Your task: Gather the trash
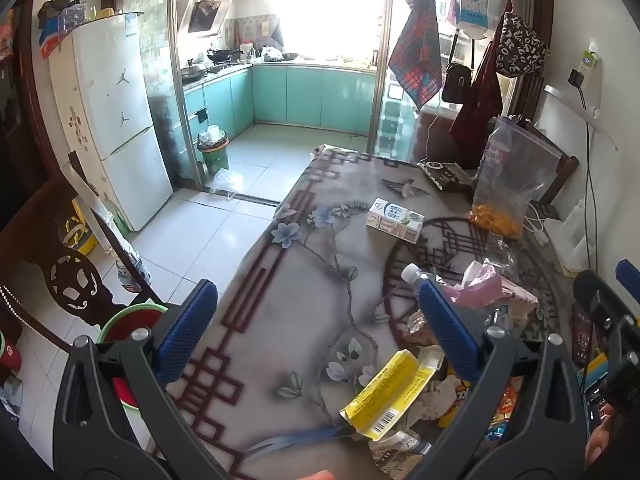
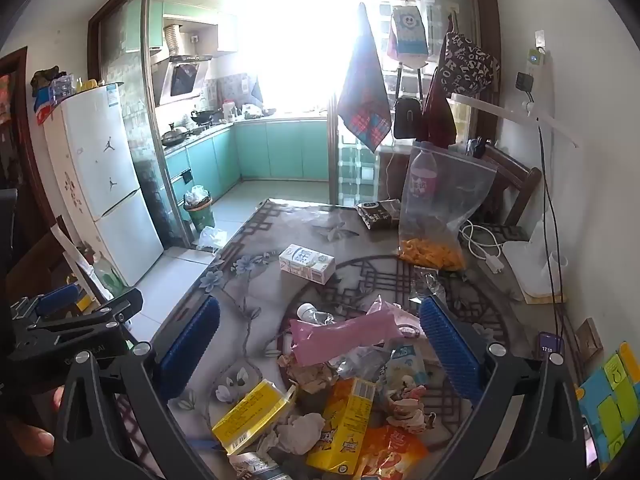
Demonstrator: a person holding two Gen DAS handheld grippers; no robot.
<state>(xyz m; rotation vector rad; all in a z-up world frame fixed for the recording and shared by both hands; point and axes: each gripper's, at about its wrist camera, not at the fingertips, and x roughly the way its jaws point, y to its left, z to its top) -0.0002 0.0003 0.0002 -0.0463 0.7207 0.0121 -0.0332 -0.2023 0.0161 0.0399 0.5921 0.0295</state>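
A heap of trash lies on the flowered tablecloth [image 2: 248,280]: a flattened yellow box [image 2: 252,416], a yellow snack carton [image 2: 344,428], a pink plastic bag [image 2: 344,334], crumpled paper [image 2: 300,432] and an orange wrapper [image 2: 392,456]. A milk carton [image 2: 307,265] lies apart, further back. My right gripper [image 2: 320,344] is open and empty, hovering over the heap. My left gripper [image 1: 316,320] is open and empty over the table's left part, with the yellow box [image 1: 392,392] and pink bag [image 1: 484,284] to its right. A clear bottle [image 1: 416,276] lies by its right finger.
A zip bag with orange snacks [image 2: 436,216] stands at the back right, a dark packet [image 2: 378,214] beside it. A white charger and cable [image 2: 488,256], a phone [image 2: 548,346] and coloured boxes [image 2: 612,396] line the right edge. A green bin [image 1: 214,152] stands on the kitchen floor.
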